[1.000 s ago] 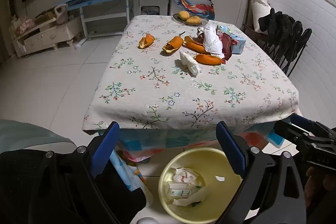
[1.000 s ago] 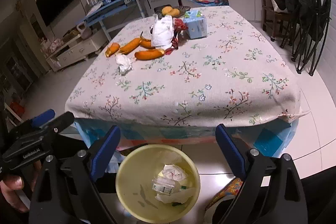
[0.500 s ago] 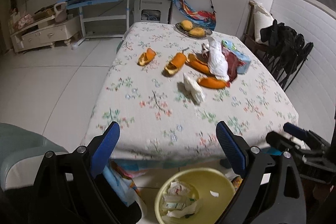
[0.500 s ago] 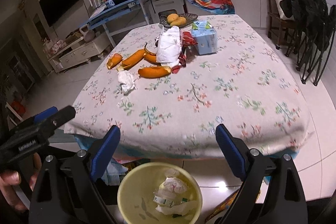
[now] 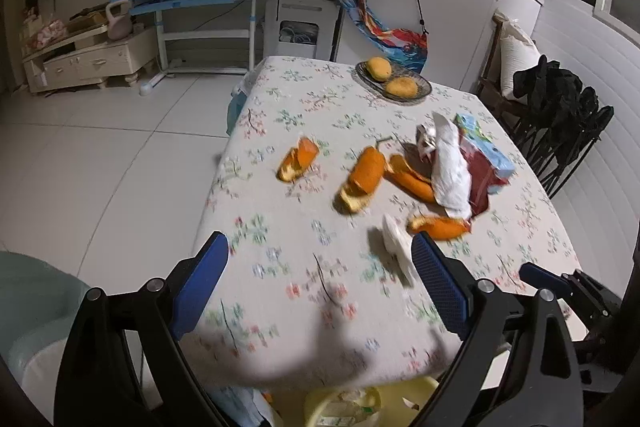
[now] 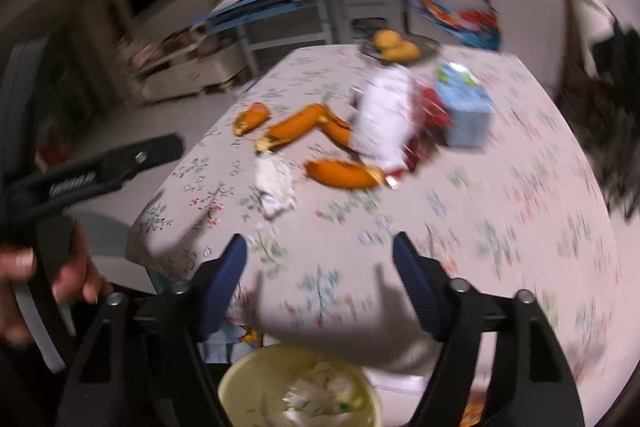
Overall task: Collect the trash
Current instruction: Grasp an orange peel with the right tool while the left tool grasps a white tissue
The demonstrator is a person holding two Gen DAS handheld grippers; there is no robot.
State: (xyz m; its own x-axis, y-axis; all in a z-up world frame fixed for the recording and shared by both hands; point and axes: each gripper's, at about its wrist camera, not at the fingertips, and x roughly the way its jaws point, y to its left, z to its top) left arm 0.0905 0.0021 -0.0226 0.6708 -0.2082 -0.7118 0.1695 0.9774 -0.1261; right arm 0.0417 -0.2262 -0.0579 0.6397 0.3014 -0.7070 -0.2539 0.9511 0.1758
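My left claw [image 5: 318, 277] hangs spread over the near table [image 5: 304, 339] edge, nothing between its fingers. My right claw [image 6: 320, 267] is narrowing, also empty. The crumpled tissue [image 6: 274, 183] lies at eleven o'clock of it, orange peels [image 6: 344, 173] just beyond. The yellow bin [image 6: 240, 383] sits below, at six.

Counts, left wrist view unless noted.

Orange peel pieces on the table [image 5: 304, 279]: four — one [image 5: 298, 163] toward the left edge, one [image 5: 362, 179] mid-table, one [image 5: 412, 179] beside it, one [image 5: 438, 227] nearer the front edge.

Crumpled white tissue [image 5: 398, 251]: one.

White bag [image 5: 450, 171]: one. Red wrapper [image 5: 480, 179]: one (partly under the bag).

Blue tissue box [image 5: 486, 147]: one, toward the right edge.

Dish [image 5: 424, 91]: one, at the far edge, with two yellow fruits [image 5: 378, 67].

Yellow bin [image 6: 240, 379]: one, below the front edge (contents too blurred to count).
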